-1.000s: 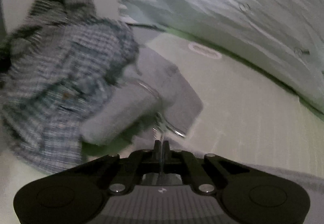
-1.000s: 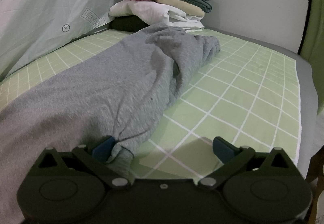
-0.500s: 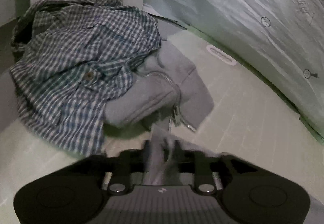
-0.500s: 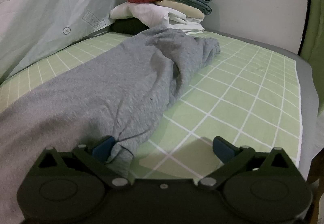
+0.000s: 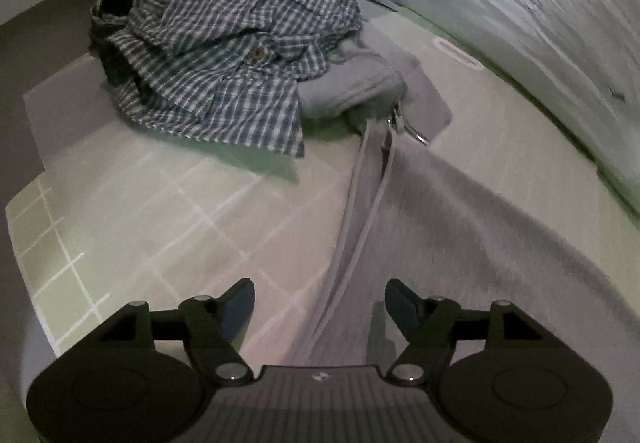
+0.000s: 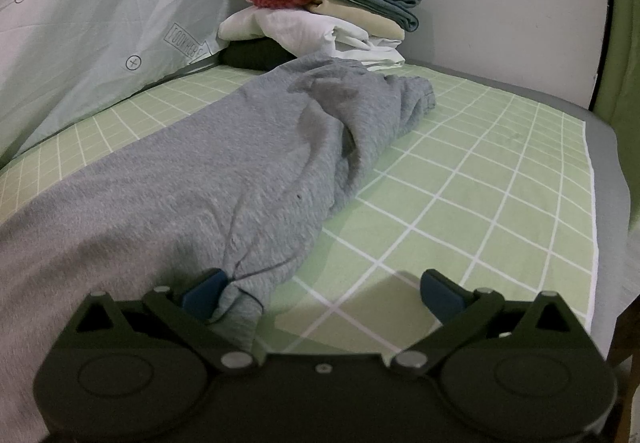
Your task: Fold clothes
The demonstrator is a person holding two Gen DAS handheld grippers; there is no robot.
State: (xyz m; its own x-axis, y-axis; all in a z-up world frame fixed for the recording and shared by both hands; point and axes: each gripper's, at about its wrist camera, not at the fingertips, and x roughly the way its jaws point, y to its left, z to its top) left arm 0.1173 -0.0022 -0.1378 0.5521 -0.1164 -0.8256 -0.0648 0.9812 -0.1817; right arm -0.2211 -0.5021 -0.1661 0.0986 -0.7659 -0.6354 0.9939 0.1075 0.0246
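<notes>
Grey hoodie [image 6: 248, 163] lies unfolded lengthwise on the green gridded mat [image 6: 480, 179]; we judge folding barely begun | stack of folded clothes [image 6: 328, 15] at far wall, checked shirt [image 5: 224, 55] waits crumpled | left gripper [image 5: 320, 303] just opened, hem strip loose between jaws | right gripper [image 6: 320, 293] wide, holding nothing

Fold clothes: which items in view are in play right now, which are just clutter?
In play:
- grey zip sweatshirt, spread on the checked mat
- left gripper, just opened, fabric lying between the fingers
- right gripper, open

Lying about:
- plaid shirt, crumpled
- folded stack in the corner
</notes>
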